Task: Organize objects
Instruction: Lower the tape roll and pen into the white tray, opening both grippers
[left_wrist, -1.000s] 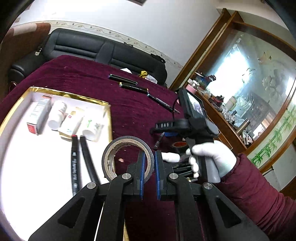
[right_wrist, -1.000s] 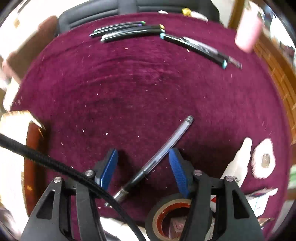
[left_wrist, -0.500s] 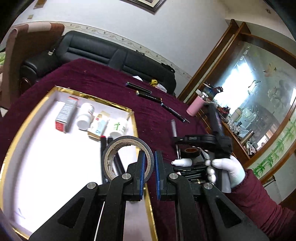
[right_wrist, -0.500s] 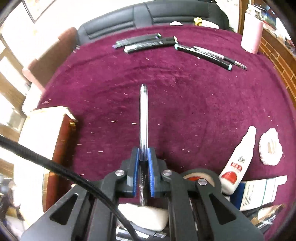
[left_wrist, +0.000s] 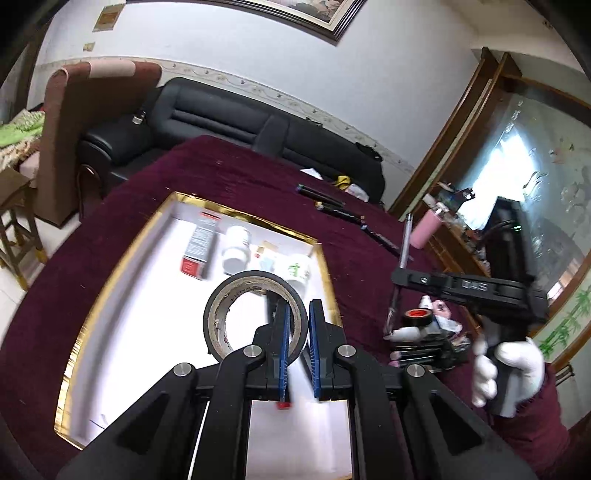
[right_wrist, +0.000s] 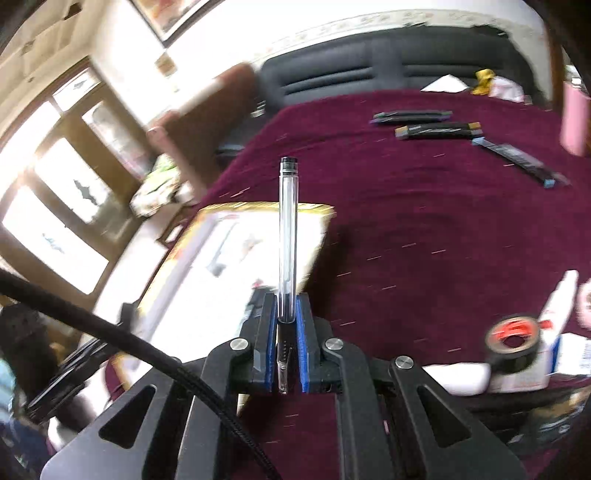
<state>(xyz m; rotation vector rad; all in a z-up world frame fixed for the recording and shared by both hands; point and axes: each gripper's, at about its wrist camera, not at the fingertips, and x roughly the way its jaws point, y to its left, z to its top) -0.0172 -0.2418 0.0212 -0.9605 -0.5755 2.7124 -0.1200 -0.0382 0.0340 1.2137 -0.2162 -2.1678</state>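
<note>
My left gripper (left_wrist: 297, 314) is shut on the rim of a black tape roll (left_wrist: 248, 280) and holds it above the gold-rimmed white tray (left_wrist: 110, 280). My right gripper (right_wrist: 287, 299) is shut on a clear pen (right_wrist: 287, 229) that points forward toward the tray's (right_wrist: 236, 208) near corner. In the left wrist view the right gripper (left_wrist: 397, 275) is raised over the cloth right of the tray with the pen (left_wrist: 405, 240) upright in it. The tray holds a grey box (left_wrist: 199, 247), a white bottle (left_wrist: 236, 249) and a white jar (left_wrist: 299, 271).
A dark red cloth (right_wrist: 424, 229) covers the round table. Several dark pens (right_wrist: 436, 129) lie at the far side. A red-cored tape roll (right_wrist: 513, 339), a white glue bottle (right_wrist: 557, 299) and boxes sit at the right. A pink cup (left_wrist: 426, 232) stands beyond.
My right gripper closed on the clear pen, lifted it off the cloth and swung left toward the tray. My left gripper carried the tape roll further over the tray.
</note>
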